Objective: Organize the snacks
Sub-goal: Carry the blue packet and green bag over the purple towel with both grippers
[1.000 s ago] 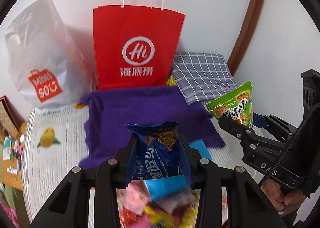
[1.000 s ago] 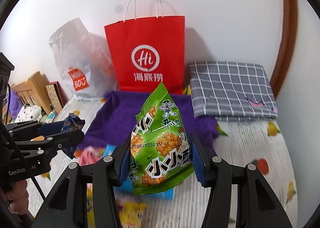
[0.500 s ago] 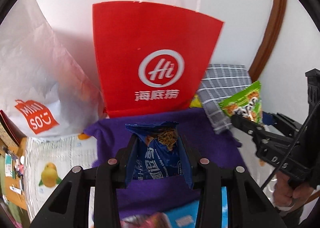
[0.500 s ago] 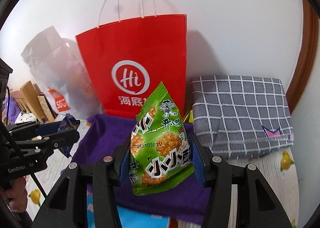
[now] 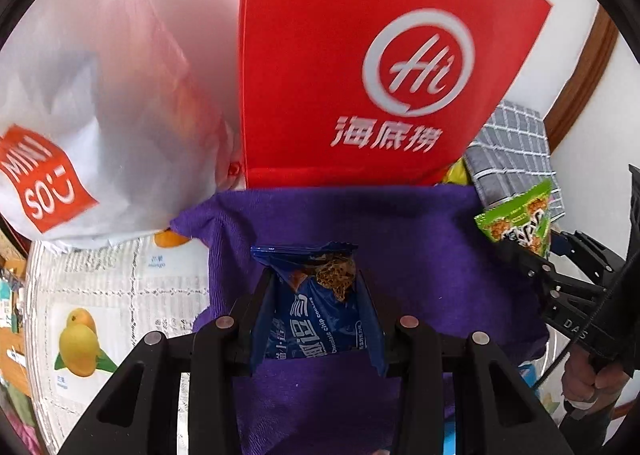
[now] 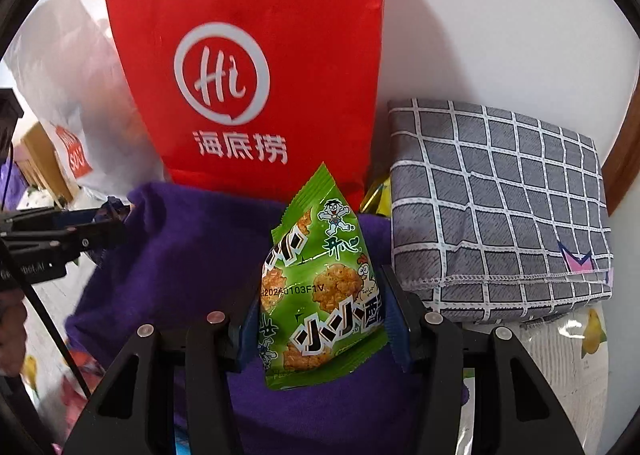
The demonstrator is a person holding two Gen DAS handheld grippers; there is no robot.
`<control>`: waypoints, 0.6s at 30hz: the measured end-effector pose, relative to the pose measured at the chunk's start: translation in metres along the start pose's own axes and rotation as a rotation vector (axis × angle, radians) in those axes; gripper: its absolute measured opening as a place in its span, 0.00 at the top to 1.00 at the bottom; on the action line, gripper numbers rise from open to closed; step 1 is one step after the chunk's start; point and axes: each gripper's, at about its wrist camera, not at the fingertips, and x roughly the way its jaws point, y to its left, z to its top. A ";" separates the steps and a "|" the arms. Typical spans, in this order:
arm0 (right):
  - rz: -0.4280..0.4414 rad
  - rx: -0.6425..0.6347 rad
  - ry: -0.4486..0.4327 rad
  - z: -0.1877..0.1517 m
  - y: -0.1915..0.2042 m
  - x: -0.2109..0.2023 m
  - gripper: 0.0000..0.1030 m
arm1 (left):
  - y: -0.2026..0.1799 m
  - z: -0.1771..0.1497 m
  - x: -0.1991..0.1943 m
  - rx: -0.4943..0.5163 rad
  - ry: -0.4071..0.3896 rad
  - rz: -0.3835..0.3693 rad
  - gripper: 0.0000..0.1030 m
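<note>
Left gripper [image 5: 316, 307] clenched on blue cookie packet [image 5: 320, 319]; right gripper [image 6: 320, 319] clenched on green snack packet [image 6: 322, 287]. Both held above purple cloth [image 5: 420, 239], before red bag [image 6: 248, 55]. Judged light, crinkly, slippery, contents crushable; grip mid-body, gently.

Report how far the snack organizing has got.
Done: nothing visibly put away yet. In hand: left gripper clamps the blue cookie packet; right gripper clamps the green snack packet, both above the purple cloth near the red bag. Left: depositing both.
</note>
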 end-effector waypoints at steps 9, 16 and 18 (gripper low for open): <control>0.034 0.036 0.072 -0.005 -0.012 0.024 0.49 | -0.007 -0.004 0.019 0.007 0.047 -0.005 0.63; 0.034 0.032 0.110 -0.009 -0.002 0.041 0.49 | -0.015 -0.007 0.028 0.023 0.070 -0.014 0.63; 0.038 0.029 0.116 -0.009 0.002 0.044 0.49 | -0.014 -0.006 0.029 0.023 0.072 -0.015 0.63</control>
